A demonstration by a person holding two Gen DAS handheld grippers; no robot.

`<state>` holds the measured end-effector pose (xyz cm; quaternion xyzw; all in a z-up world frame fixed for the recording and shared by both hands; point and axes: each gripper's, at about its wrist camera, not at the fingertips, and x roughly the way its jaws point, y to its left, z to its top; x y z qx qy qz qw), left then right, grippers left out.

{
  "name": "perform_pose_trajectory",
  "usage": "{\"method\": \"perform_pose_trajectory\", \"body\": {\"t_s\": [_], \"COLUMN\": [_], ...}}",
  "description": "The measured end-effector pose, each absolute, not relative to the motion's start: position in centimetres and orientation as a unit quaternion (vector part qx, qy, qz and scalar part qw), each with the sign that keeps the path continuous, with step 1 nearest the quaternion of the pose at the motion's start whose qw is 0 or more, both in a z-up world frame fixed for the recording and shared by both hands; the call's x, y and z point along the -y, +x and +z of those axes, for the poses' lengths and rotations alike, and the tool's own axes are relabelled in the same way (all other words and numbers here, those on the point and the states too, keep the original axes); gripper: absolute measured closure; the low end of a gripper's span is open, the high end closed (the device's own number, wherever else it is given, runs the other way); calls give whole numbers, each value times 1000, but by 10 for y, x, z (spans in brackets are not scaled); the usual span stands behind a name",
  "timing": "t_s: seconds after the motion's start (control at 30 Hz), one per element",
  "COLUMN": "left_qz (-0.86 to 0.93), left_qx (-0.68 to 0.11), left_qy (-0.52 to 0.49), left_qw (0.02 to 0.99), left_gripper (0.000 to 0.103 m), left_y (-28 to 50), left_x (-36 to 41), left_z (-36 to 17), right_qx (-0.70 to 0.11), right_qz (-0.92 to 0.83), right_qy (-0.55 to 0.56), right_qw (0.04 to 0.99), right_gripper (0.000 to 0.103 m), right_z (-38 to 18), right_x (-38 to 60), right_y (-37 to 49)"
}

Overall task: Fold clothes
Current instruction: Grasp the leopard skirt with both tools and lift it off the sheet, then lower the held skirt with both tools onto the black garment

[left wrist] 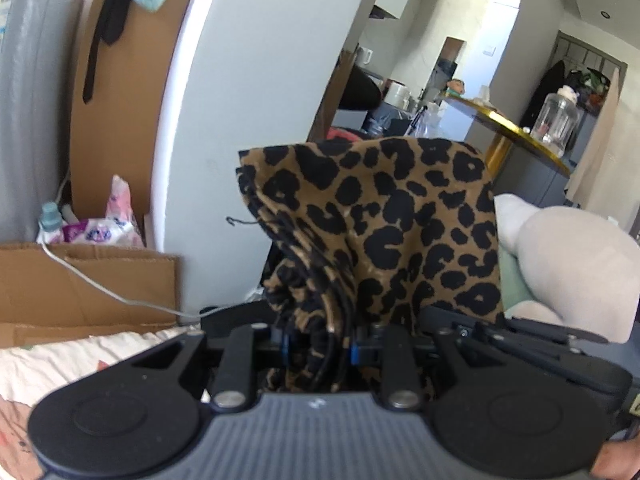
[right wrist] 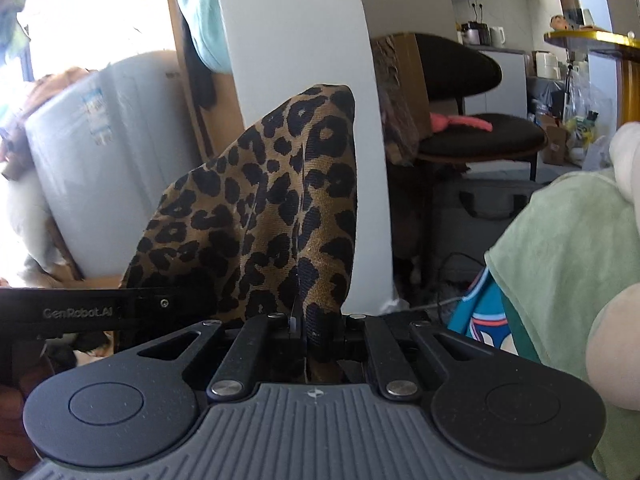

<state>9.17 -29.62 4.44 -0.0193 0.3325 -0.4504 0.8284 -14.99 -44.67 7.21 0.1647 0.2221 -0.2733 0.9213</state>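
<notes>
Fabric fills both of my tools. My left tool (left wrist: 320, 344) is clamped on a bunched edge of the leopard-print garment (left wrist: 384, 224), which stands up straight ahead of the fingers and spreads to their right. My right tool (right wrist: 316, 332) is pinched narrow on another part of the same garment (right wrist: 276, 208), which rises in a peak directly in front of it. In the right wrist view the other tool's black arm (right wrist: 80, 312) reaches in from the left, just beside my fingers. Right of the right tool lies a pale green cloth (right wrist: 560, 240). Beyond the garment stands a white pillar (right wrist: 304, 40). Left of the left tool sit cardboard boxes (left wrist: 80, 288), and far right a gold-edged worktop (left wrist: 520, 136) carries a clear jar (left wrist: 556, 120).
</notes>
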Motion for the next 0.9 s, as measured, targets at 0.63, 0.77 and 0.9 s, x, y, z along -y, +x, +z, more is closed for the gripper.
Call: {"method": "perform_pose_trajectory", "body": {"t_s": [0.63, 0.77, 0.9], "left_qz": [-466, -465, -473], "left_qx": [-382, -412, -421], "left_qy": [-97, -117, -120], "left_qw": [792, 775, 765], "left_gripper": [76, 76, 76], "left_y": [139, 153, 167], "left_x": [352, 365, 374], "left_z": [-101, -143, -179], "right_qx": [-308, -329, -343], "right_qz": [-329, -328, -321], "right_qy": [139, 142, 143], "right_qw": [882, 874, 871], "right_gripper": [95, 95, 95], "right_z": [-49, -77, -114], "right_x": [515, 534, 553], "right_y": [-108, -103, -93]}}
